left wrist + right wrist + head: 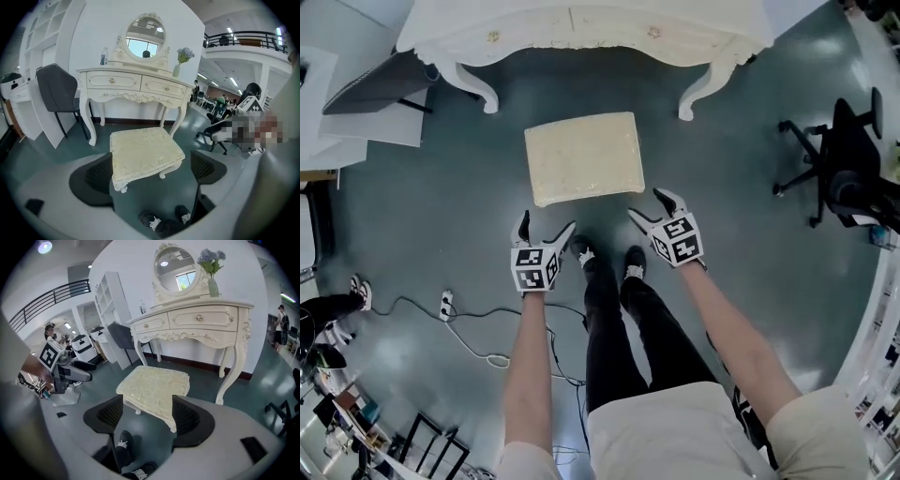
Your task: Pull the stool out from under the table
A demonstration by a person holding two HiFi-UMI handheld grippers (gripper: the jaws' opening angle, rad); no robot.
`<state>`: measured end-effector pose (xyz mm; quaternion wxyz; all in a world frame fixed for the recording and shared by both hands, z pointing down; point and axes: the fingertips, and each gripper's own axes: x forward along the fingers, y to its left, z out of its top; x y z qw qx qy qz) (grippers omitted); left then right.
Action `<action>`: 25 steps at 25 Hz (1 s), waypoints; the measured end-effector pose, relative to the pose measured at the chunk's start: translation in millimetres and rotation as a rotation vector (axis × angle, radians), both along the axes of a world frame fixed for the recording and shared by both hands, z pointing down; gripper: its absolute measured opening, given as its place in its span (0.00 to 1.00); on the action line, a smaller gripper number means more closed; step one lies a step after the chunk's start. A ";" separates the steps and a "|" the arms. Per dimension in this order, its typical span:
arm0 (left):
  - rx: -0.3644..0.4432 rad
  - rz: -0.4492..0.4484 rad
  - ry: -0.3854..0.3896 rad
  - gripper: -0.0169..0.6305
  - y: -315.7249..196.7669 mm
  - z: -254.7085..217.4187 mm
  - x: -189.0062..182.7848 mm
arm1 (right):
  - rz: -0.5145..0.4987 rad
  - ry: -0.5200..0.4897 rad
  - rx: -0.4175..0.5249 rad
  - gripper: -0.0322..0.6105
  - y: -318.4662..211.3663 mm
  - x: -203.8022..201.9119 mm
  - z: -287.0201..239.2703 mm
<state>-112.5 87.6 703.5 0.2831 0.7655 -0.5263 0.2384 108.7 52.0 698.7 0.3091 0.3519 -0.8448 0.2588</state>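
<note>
Left gripper (547,223) hovers with its jaws spread wide and nothing between them, just short of the near left corner of the stool (584,157). The right gripper (647,203) also gapes wide and empty, close beside the stool's near right corner without touching it. The cream stool, with its square padded top, stands on the grey-green floor (741,234) fully clear of the desk (581,28). It sits in front of the desk's front edge, roughly centred between the two front legs. The person's black shoes (583,253) rest just behind the stool's near edge, between the two grippers. A black office chair (844,159) stands well off to the right.
</note>
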 end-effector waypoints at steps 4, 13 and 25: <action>-0.007 -0.025 0.040 0.86 11.2 -49.3 19.8 | -0.046 0.000 -0.011 0.59 20.9 -7.2 -35.7; 0.011 -0.079 0.093 0.86 28.4 -123.4 55.0 | -0.034 -0.062 -0.001 0.59 37.6 -31.1 -103.9; -0.013 -0.218 0.126 0.86 80.9 -205.5 56.8 | 0.006 -0.126 -0.004 0.59 84.4 -35.4 -183.0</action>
